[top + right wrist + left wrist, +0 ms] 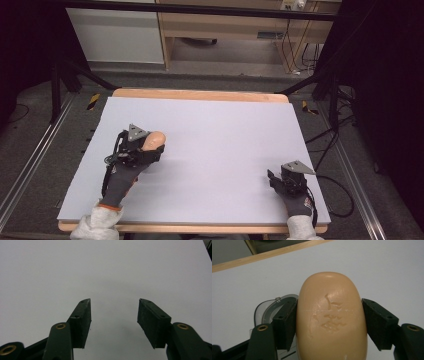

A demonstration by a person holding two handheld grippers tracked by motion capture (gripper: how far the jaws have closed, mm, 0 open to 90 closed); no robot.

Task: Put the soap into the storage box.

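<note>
A smooth tan oval lump, like a bread roll or a bar of soap (332, 317), sits between the two black jaws of my left gripper (329, 315), which is shut on it. Its top face carries small dents. From the high view the same lump (153, 140) pokes out of the left gripper (150, 146) over the left half of the white board (215, 140). My right gripper (272, 177) rests near the board's front right corner. Its jaws stand apart with nothing between them, and the right gripper (113, 315) faces bare white surface.
The white board lies on a wooden table whose edge (200, 94) shows at the back. Dark frame legs (55, 95) and cables (330, 135) stand on the floor around it. A wooden cabinet (225, 25) is behind the table.
</note>
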